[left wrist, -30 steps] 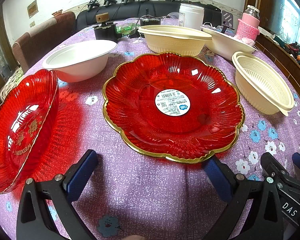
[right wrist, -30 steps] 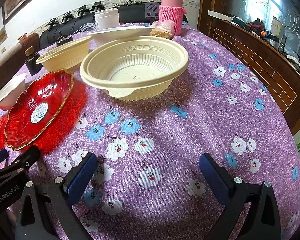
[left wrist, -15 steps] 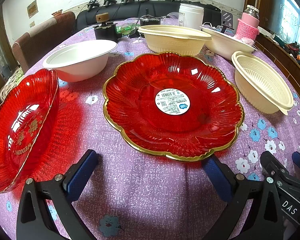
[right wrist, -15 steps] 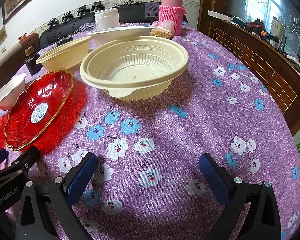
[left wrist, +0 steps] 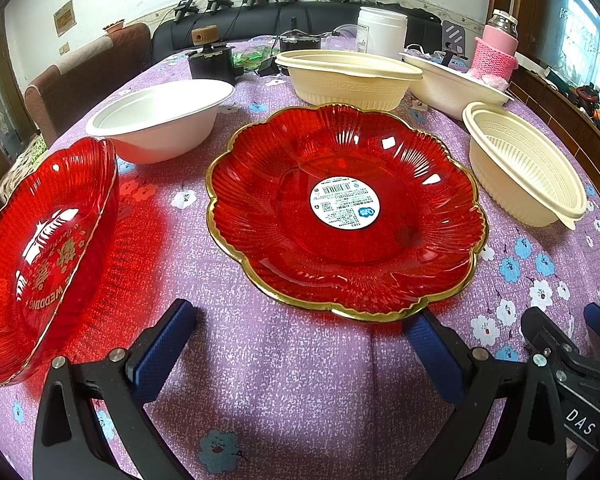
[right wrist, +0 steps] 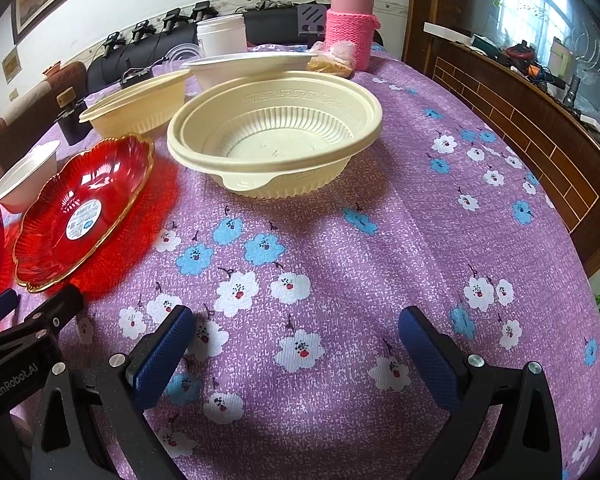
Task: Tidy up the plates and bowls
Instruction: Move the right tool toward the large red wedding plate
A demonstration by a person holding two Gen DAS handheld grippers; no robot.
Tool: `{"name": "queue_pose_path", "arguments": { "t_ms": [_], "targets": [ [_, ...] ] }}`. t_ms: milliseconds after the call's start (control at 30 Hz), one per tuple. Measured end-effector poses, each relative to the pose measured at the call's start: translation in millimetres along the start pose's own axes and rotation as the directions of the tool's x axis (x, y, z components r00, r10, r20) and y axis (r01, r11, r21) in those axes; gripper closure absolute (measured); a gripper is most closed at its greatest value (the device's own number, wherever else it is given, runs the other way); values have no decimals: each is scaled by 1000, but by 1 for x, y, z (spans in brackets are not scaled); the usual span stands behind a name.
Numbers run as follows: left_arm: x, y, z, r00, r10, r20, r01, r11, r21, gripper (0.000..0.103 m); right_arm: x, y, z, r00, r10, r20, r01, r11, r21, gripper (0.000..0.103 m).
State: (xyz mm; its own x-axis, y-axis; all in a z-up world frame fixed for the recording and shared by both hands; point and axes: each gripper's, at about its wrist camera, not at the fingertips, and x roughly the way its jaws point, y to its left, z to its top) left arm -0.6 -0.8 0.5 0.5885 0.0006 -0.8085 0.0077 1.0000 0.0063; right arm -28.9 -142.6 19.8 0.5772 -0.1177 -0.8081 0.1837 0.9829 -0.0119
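A red scalloped plate with a gold rim and a white sticker (left wrist: pixel 346 210) lies flat just ahead of my open, empty left gripper (left wrist: pixel 300 344). A second red dish with gold lettering (left wrist: pixel 40 256) sits at the left. A white bowl (left wrist: pixel 160 118) stands behind them. A cream bowl (right wrist: pixel 276 136) sits ahead of my open, empty right gripper (right wrist: pixel 296 344); it also shows in the left wrist view (left wrist: pixel 524 164). Another cream bowl (left wrist: pixel 348 78) and a white oval dish (left wrist: pixel 448 80) stand farther back.
The table wears a purple floral cloth (right wrist: pixel 380 260). A pink knitted flask (right wrist: pixel 354 20), a white jar (right wrist: pixel 222 34) and black gadgets (left wrist: pixel 212 62) crowd the far end. A brick-pattern ledge (right wrist: pixel 540 120) runs along the right. The right gripper shows in the left wrist view (left wrist: pixel 572 360).
Both grippers have crept slightly forward; the plate and cream bowl look a little nearer. Nothing was taken hold of or moved.
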Motion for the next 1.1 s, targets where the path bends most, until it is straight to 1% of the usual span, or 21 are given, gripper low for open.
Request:
{"name": "queue_pose_path", "arguments": {
  "t_ms": [300,400,467,533,700,833,900,1000,1067,1100],
  "targets": [
    [-12,-2,-16,1000,-20,-5,20,999,33,0,-1,1,-1,1000,7,-1,-7,1000,-9,1],
    [-15,0,-16,999,-34,-28,35,998,53,0,-1,1,-1,1000,13,-5,-13,1000,-16,1],
    [-17,0,-18,998,-41,-46,44,997,69,0,-1,0,-1,1000,18,-10,-18,1000,-20,1],
    [-20,-1,-22,998,-47,-45,51,995,88,0,-1,0,0,1000,20,-19,-21,999,-27,1],
    [-20,-3,-24,997,-48,-54,54,993,102,0,3,1,6,998,31,-47,-33,998,-51,1],
    [-28,2,-30,990,-85,-112,96,990,106,0,4,1,6,999,28,-45,-30,998,-49,1],
    [-42,9,-37,988,-126,-94,134,987,84,2,4,2,6,999,29,-43,-31,998,-49,1],
    [-91,34,-53,975,-221,13,220,975,35,1,4,3,6,999,25,-40,-26,999,-46,1],
    [-123,60,-63,954,-289,81,292,956,-25,1,4,3,6,999,25,-40,-27,999,-46,1],
    [-133,70,-67,945,-311,98,317,947,-47,1,4,3,6,999,25,-40,-27,999,-46,1]
  ]
}}
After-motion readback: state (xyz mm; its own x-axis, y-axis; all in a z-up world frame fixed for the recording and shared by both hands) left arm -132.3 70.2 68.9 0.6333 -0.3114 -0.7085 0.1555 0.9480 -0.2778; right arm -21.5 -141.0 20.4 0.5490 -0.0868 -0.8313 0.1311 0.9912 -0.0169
